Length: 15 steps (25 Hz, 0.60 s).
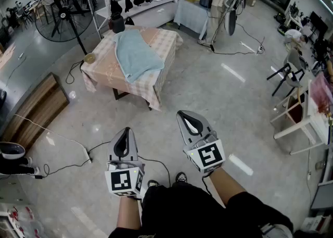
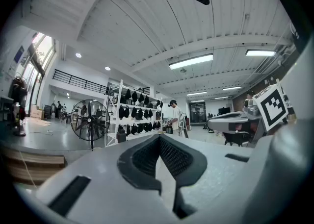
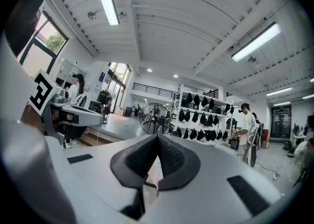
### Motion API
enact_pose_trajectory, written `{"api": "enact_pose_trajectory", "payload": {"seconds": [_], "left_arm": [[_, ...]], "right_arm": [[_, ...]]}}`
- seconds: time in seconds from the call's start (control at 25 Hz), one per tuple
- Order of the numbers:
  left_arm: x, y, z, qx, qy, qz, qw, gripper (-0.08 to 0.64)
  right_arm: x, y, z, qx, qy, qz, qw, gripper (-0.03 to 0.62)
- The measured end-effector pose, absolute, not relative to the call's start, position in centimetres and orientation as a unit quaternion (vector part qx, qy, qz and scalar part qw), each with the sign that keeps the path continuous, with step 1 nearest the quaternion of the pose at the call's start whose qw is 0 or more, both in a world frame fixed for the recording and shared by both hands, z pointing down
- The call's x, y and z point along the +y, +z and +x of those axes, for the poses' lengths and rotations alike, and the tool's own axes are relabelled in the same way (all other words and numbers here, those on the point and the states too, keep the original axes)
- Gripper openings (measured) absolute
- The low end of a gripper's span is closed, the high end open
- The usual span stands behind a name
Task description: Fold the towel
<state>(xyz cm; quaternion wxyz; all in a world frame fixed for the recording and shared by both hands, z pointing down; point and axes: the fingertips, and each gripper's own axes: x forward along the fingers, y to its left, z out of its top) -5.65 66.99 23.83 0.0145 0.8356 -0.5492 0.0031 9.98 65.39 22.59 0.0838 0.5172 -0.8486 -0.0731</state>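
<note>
Pale blue cloth towel (image 1: 136, 53), rumpled on the check-covered table (image 1: 101, 73), upper left of the frame, well apart from me.
My left hand-held gripper (image 1: 125, 133) and right hand-held gripper (image 1: 184, 118) are clenched empty at the bottom; a black cable (image 1: 151, 160) crosses the grey floor (image 1: 208, 91) ahead, so I might trip, and the overhanging towel could slide off if tugged.

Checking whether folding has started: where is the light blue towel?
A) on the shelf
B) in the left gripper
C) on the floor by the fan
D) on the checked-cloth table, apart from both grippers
D: the light blue towel lies on the table; the left gripper and right gripper are shut, empty, well short of it.
</note>
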Motion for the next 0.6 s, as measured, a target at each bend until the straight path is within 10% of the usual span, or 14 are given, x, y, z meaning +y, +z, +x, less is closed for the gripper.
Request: {"api": "enact_pose_trajectory", "payload": {"seconds": [0.28,0.4,0.6], "left_arm": [[67.4,25.1,-7.3,-0.528,0.001,0.849,0.03,0.01],[67.7,25.9,-8.0,-0.51,0.0,0.859,0.045,0.194],[67.6,27.1,-9.9,-0.502,0.002,0.863,0.061,0.253]], "right_arm": [[66.2,22.8,7.8,-0.85,-0.072,0.518,0.066,0.0],[66.8,23.6,6.7,-0.852,-0.069,0.514,0.072,0.02],[66.5,24.9,5.5,-0.857,-0.056,0.505,0.086,0.227]]}}
